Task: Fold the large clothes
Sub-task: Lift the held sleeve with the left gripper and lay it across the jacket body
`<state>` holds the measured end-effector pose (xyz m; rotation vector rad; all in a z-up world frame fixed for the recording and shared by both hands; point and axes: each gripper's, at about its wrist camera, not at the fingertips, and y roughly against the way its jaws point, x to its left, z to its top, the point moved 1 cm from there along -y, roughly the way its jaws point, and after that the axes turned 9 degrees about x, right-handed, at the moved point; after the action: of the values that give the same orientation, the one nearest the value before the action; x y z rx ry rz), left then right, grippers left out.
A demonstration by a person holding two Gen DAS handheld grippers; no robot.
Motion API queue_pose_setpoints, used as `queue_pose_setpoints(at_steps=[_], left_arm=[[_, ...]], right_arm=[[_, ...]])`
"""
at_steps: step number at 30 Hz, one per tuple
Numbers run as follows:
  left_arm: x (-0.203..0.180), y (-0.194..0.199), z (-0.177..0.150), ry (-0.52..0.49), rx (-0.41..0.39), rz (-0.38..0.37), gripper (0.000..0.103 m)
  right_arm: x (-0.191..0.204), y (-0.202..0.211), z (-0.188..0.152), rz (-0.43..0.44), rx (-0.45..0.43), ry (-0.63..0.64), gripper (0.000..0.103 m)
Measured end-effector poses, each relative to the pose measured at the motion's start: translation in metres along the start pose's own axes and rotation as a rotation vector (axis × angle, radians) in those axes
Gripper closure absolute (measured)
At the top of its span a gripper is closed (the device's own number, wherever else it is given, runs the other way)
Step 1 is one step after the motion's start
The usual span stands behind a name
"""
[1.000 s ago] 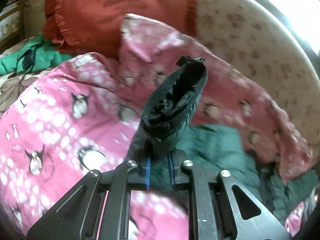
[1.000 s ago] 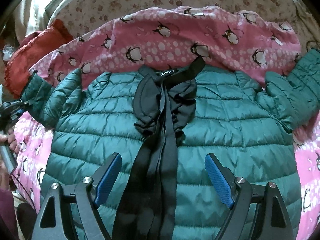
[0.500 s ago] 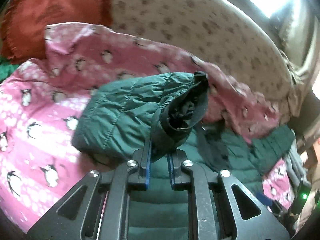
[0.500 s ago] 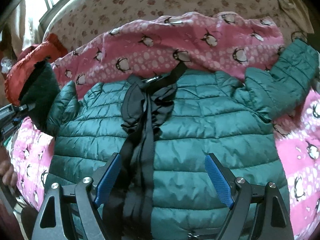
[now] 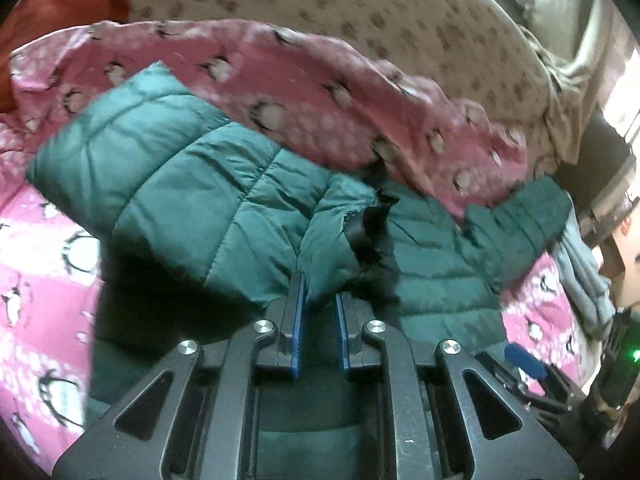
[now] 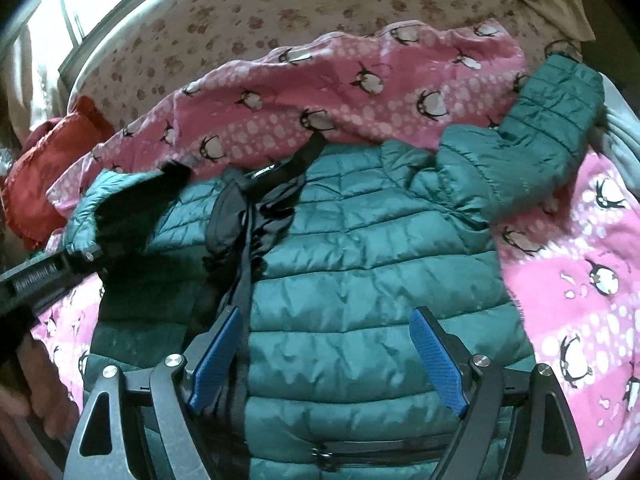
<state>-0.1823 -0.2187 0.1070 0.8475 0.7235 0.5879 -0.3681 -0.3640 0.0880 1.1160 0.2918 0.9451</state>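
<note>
Now the left tongs (image 5: 318, 308), clamped on the green jacket's (image 6: 360, 280) sleeve (image 5: 180, 184), have carried it across the jacket's chest on the bed, starting the fold, while the right tongs (image 6: 328, 356) gape empty above.

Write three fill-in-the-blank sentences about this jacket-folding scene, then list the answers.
1. The left gripper is shut on the green jacket's ____.
2. The right gripper hovers over the jacket with its jaws ____.
3. The pink blanket under the jacket is printed with ____.

Answers: sleeve; open; penguins
</note>
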Motion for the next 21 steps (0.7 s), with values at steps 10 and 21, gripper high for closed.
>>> queue_pose_setpoints(at_steps=[10, 21], left_arm=[[-0.028, -0.050, -0.018, -0.035, 0.094, 0.021, 0.090], [-0.028, -0.042, -0.030, -0.066, 0.099, 0.038, 0.089]], right_arm=[[-0.024, -0.001, -0.004, -0.021, 0.010, -0.050, 0.019], [-0.033, 0.004, -0.001, 0.020, 0.001, -0.092, 0.019]])
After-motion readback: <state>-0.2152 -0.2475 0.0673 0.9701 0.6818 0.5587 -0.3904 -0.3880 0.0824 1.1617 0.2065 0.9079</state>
